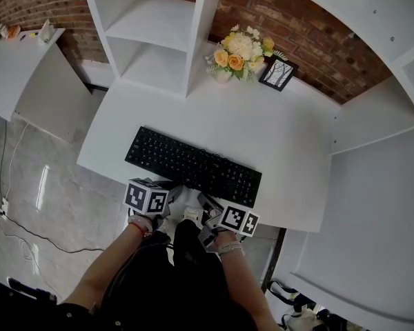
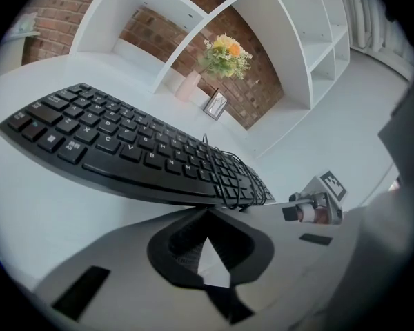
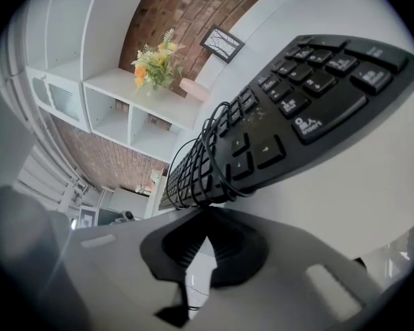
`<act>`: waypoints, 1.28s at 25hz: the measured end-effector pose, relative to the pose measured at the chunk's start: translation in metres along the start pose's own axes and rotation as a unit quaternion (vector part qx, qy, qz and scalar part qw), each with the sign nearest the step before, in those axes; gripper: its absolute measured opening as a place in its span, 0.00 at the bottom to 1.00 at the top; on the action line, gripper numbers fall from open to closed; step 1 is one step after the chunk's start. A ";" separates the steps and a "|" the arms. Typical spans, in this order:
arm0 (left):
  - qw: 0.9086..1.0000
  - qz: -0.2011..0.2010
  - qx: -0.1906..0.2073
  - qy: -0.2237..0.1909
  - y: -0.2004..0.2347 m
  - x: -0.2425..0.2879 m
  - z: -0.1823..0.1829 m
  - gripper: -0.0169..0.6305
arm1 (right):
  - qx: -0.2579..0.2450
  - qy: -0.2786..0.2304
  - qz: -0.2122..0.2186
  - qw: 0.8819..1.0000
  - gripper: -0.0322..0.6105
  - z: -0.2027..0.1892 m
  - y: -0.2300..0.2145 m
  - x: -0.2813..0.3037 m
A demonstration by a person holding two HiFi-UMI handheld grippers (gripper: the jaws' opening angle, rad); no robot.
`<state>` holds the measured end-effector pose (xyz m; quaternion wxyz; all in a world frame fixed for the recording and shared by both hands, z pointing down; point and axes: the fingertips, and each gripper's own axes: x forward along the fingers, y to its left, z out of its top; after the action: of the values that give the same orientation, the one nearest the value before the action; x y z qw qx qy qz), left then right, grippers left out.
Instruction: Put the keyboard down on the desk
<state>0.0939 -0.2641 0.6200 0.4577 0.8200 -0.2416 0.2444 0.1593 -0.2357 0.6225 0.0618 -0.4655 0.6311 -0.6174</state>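
Note:
The black keyboard [image 1: 193, 165] lies slantwise on the front part of the white desk [image 1: 283, 140]. Its black cable [image 2: 224, 178] is wound around its body. My left gripper [image 2: 207, 212] is shut, and its tips sit right at the keyboard's [image 2: 124, 143] front edge with nothing seen between them. My right gripper [image 3: 205, 212] is shut too, with its tips just under the front edge beside the cable [image 3: 208, 161] loops. In the head view both marker cubes [image 1: 146, 197] [image 1: 238, 219] hover at the desk's near edge and hide the fingertips.
A vase of yellow and white flowers [image 1: 238, 52] and a small picture frame [image 1: 277, 73] stand at the back of the desk. White shelving [image 1: 159, 40] rises behind them, and a side panel [image 1: 372, 116] stands at the right. A grey floor with cables [image 1: 27, 205] lies to the left.

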 end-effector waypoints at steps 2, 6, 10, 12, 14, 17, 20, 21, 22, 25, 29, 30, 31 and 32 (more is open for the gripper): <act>1.000 0.007 0.000 0.007 0.000 0.001 -0.001 0.01 | 0.013 -0.006 0.001 1.000 0.05 0.001 -0.002 0.000; 1.000 0.021 0.001 0.018 0.002 0.003 -0.002 0.01 | 0.026 -0.010 -0.001 1.000 0.05 0.001 -0.003 0.001; 0.999 0.029 -0.001 0.028 0.003 0.003 -0.003 0.01 | 0.028 -0.005 -0.008 1.000 0.05 0.000 -0.004 0.002; 0.999 0.035 -0.002 0.034 0.004 0.004 -0.004 0.01 | 0.032 -0.004 -0.012 0.999 0.05 -0.001 -0.005 0.003; 0.998 0.040 -0.001 0.040 0.005 0.005 -0.005 0.01 | 0.034 -0.001 -0.017 0.999 0.05 -0.002 -0.006 0.003; 0.998 0.045 0.002 0.048 0.006 0.006 -0.006 0.01 | 0.034 0.003 -0.022 0.999 0.05 -0.004 -0.007 0.003; 0.998 0.046 -0.002 0.052 0.007 0.006 -0.007 0.02 | 0.035 0.004 -0.024 0.999 0.05 -0.005 -0.007 0.002; 0.998 0.045 -0.004 0.053 0.007 0.005 -0.007 0.02 | 0.035 0.004 -0.024 0.999 0.05 -0.006 -0.006 0.002; 0.998 0.044 -0.007 0.053 0.007 0.005 -0.008 0.02 | 0.034 0.004 -0.024 0.999 0.05 -0.006 -0.006 0.001; 0.997 0.041 -0.011 0.057 0.007 0.004 -0.010 0.02 | 0.031 0.003 -0.023 0.999 0.05 -0.007 -0.006 -0.001; 0.997 0.037 -0.004 0.062 0.006 -0.002 -0.017 0.02 | 0.009 -0.005 -0.007 1.000 0.05 -0.005 0.000 -0.005; 0.998 0.036 -0.001 0.060 0.006 -0.003 -0.017 0.02 | 0.001 -0.009 -0.001 1.000 0.05 -0.003 0.003 -0.006; 0.998 0.035 0.001 0.056 0.006 -0.005 -0.017 0.02 | -0.006 -0.015 0.005 1.000 0.05 -0.001 0.005 -0.008; 0.998 0.033 0.004 0.052 0.006 -0.006 -0.016 0.02 | -0.014 -0.021 0.010 1.000 0.05 0.001 0.007 -0.009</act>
<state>0.0824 -0.2515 0.6273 0.4580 0.7995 -0.2436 0.3028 0.1616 -0.2315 0.6116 0.0748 -0.4729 0.6433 -0.5974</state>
